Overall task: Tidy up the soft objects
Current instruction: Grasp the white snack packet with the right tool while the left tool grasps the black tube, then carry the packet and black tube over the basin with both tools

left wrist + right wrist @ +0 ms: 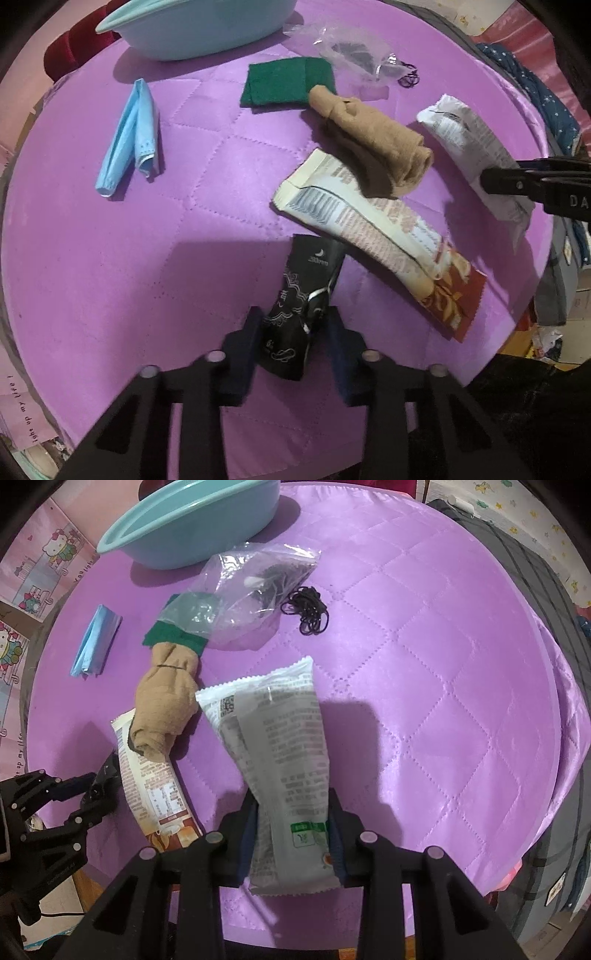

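Observation:
My left gripper (295,325) points down at the purple quilted top and is shut on a black packet (295,295) with white line art, pinched between the pads. That grip also shows at the right wrist view's left edge, left gripper (86,794) on black packet (107,771). My right gripper (293,805) is shut on the lower end of a grey-white printed packet (277,746). The left wrist view shows the right gripper (517,181) on that packet (465,140). A rolled tan stocking (376,147) lies partly on a cream and red-brown packet (369,236).
A teal basin (195,29) stands at the far edge. Before it lie a folded green cloth (284,85), a folded blue face mask (129,136), a clear plastic bag (255,587) and several black hair ties (308,609). The purple top (443,664) drops off at the right.

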{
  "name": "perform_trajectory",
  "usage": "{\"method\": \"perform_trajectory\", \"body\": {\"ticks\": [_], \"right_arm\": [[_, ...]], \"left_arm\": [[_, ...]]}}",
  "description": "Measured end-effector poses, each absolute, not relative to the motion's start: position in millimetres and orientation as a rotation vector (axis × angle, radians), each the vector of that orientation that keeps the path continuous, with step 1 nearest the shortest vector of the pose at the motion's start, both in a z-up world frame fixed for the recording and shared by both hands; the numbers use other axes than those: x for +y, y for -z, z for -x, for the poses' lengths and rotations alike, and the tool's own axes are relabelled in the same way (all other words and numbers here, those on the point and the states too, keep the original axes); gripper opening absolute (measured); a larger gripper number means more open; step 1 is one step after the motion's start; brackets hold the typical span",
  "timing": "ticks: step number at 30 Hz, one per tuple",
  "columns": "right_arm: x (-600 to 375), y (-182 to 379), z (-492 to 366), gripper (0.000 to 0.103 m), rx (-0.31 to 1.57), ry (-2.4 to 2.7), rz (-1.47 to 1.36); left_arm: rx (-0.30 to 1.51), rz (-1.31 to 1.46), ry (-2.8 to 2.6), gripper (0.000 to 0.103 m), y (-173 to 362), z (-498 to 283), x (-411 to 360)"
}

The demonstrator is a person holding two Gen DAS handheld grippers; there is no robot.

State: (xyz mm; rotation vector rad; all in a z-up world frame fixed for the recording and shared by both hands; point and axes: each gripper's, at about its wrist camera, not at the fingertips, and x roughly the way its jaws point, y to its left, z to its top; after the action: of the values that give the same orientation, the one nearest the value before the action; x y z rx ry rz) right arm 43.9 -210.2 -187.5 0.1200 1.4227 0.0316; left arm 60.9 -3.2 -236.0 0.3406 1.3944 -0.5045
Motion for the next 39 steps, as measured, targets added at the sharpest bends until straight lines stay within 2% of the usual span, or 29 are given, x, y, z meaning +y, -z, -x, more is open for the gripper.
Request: {"method": "perform_trajectory", "body": {"ticks": [5,17,26,39], "right_arm": [[-215,175,-36,0.036,1.415,-0.030,-0.111],[-211,162,-35,0.036,1.390,-0.034,-0.073],[-207,137,-42,0.036,1.354,-0.044,-0.045],[-193,94,-82,0.036,1.288,-0.068,-0.009]], "left_arm": [[1.391,-0.280,0.541,0.027,220,-63,6],[1.345,-0.240,0.454,0.027,199,-51,13],[1.291,-0.189,0.412,0.027,150,-56,19],[1.237,-0.167,0.395,0.027,110,-85,12]]}}
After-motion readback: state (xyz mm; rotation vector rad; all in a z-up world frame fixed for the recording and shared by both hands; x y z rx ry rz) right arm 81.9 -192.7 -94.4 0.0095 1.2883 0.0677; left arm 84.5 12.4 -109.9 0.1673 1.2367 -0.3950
